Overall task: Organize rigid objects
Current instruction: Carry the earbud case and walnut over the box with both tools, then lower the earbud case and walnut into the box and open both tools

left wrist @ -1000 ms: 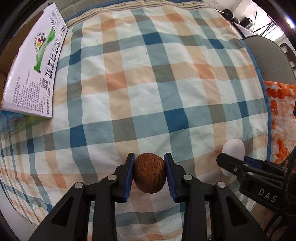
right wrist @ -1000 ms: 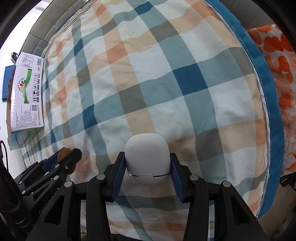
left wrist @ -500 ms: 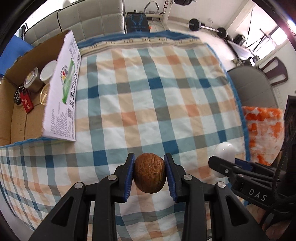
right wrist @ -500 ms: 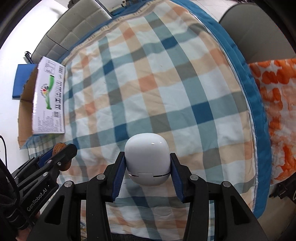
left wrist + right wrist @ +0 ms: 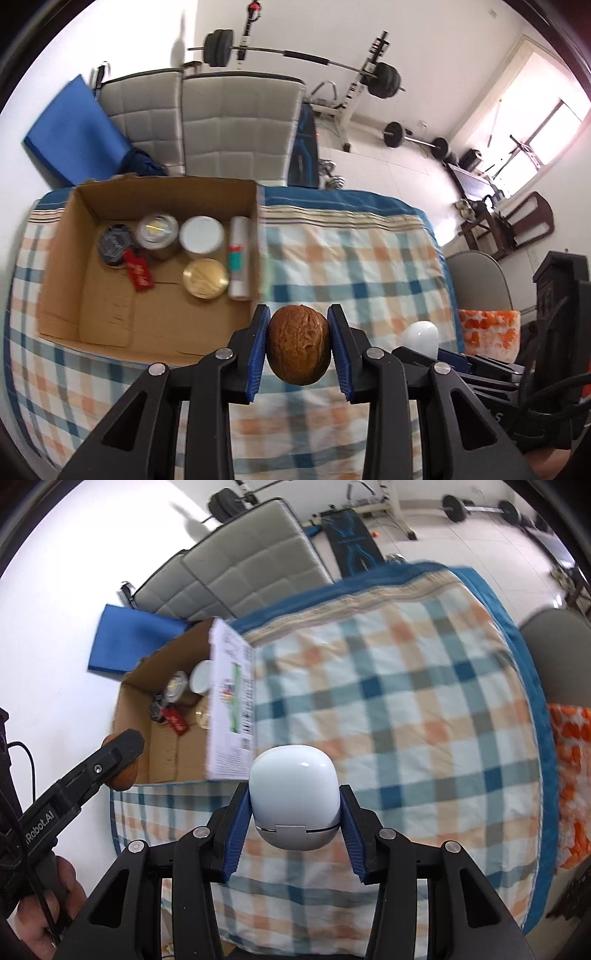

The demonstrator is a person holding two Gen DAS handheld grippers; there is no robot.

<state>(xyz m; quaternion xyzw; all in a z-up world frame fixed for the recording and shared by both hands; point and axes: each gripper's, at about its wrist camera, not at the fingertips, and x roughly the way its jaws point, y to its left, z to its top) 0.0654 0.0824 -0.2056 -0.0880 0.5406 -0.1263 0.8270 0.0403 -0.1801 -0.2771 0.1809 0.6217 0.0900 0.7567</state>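
My left gripper (image 5: 298, 345) is shut on a brown walnut (image 5: 298, 343) and holds it in the air, just right of the near right corner of an open cardboard box (image 5: 85, 306). My right gripper (image 5: 294, 812) is shut on a white egg-shaped case (image 5: 294, 801), held above the checked cloth (image 5: 406, 709). The case also shows at the right in the left wrist view (image 5: 421, 338). The left gripper and the walnut (image 5: 123, 775) show at the left in the right wrist view, over the box (image 5: 162, 753).
The box holds several jars and tins (image 5: 201, 236), a white tube (image 5: 238, 254), a dark round thing (image 5: 114, 245) and a red tag (image 5: 138, 273). Grey cushions (image 5: 236, 125) stand behind the table. A chair with orange cloth (image 5: 487, 328) is at the right. Weights stand on the floor.
Both grippers have risen and tilted up with their objects still held. The view now reaches over the box and the room behind. The left gripper has come closer to the box.
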